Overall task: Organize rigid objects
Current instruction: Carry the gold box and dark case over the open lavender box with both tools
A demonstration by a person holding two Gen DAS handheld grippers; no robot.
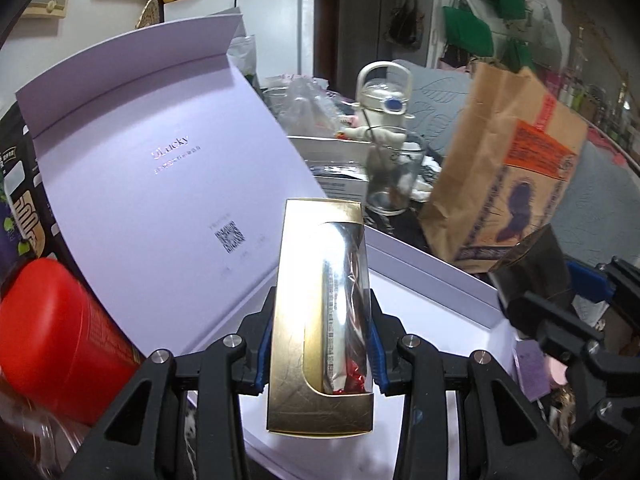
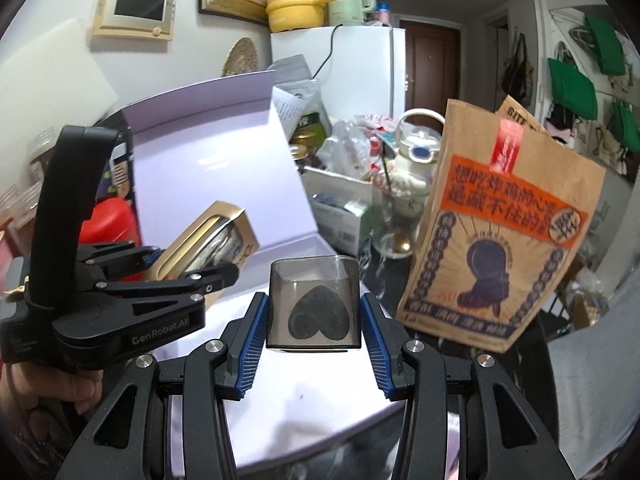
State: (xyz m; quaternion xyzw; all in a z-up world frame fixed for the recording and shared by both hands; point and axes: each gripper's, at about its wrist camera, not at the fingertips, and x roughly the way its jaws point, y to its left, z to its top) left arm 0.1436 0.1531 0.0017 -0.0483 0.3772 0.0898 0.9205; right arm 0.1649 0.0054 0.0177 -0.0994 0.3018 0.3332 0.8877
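Left wrist view shows the open lilac box point(image 1: 168, 152) below, the left gripper point(image 1: 320, 344) clamped tight on a gold window box point(image 1: 316, 360), and the right gripper point(image 2: 314, 332) part-open, pinching a smoky heart-printed case point(image 2: 314, 304).

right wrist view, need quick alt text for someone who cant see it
The right tongs hold a small smoky-clear box with a dark heart over an open lilac gift box. To the left, the left tongs grip a gold window box; a printed brown paper bag stands to the right.
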